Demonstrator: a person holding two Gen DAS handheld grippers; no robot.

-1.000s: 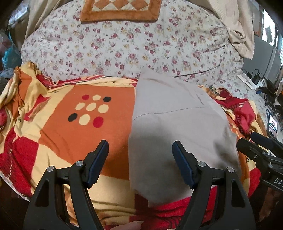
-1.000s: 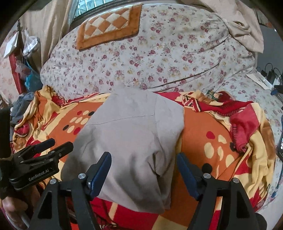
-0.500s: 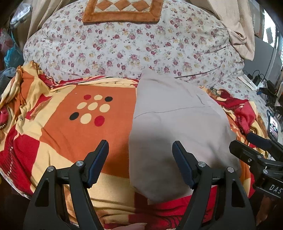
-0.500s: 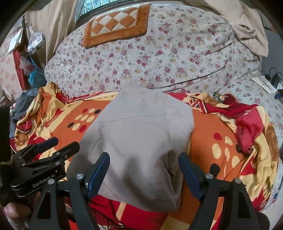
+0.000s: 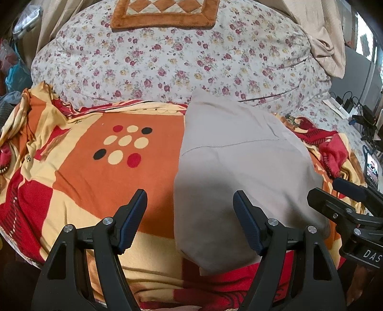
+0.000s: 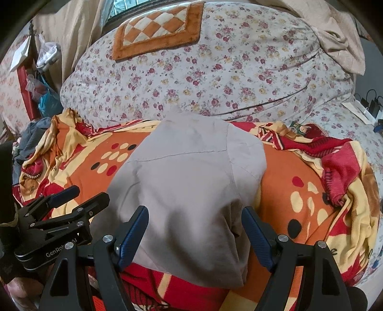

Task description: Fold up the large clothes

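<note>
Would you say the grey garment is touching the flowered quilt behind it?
Cannot tell. In both wrist views the grey garment has its far edge meeting the flowered quilt in the picture, but neither angle shows whether they truly touch or merely overlap.

floral quilt (image 5: 167, 62) – checkered mat (image 5: 165, 12) on it | orange blanket (image 5: 83, 167) in front

My left gripper (image 5: 189, 213) points forward and down. Its two fingers stand wide apart and nothing is squeezed between them. My right gripper (image 6: 195, 230) points forward and down too, with its fingers just as wide apart and nothing pinched. The two grippers sit side by side, close together. From the left one I see the right one at the right edge. From the right one I see the left one at the left edge.
</note>
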